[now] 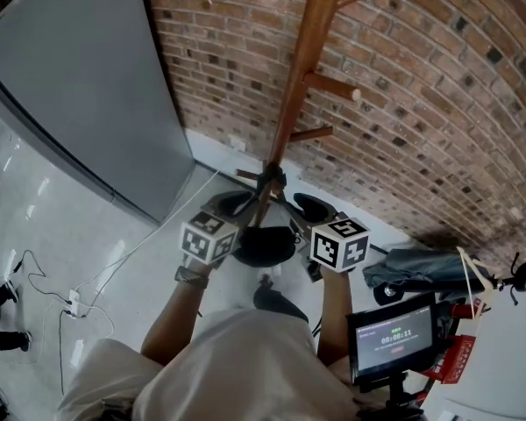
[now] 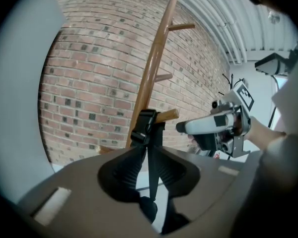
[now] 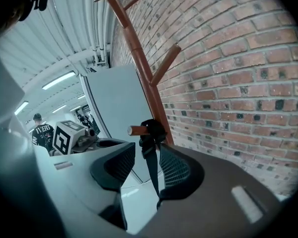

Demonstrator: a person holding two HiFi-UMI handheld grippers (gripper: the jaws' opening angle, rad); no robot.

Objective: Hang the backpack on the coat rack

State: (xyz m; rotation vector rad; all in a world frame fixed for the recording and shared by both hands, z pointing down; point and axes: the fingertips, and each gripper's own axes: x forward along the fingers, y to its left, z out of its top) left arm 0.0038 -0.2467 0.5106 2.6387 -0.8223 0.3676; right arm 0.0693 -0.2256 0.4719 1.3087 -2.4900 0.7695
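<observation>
While forearms (image 1: 182, 310) extend toward coat rack (image 1: 298, 68) | left gripper (image 2: 150, 150) pinches strap (image 2: 152, 178) | right gripper (image 3: 146, 147) spread around it

Left forearm (image 1: 177, 312) and right forearm (image 1: 334, 310) are bare and reach forward side by side, with a band on the left wrist (image 1: 191, 276). Left gripper (image 1: 235, 205) and right gripper (image 1: 312, 209) point ahead and a bit down, tips near each other. The left jaws are narrowed with a strap (image 2: 151, 175) between the pads, contact unclear. The right jaws are wide apart. The strap (image 3: 151, 170) sits close by the right-hand pad, with a clear gap to the other.
</observation>
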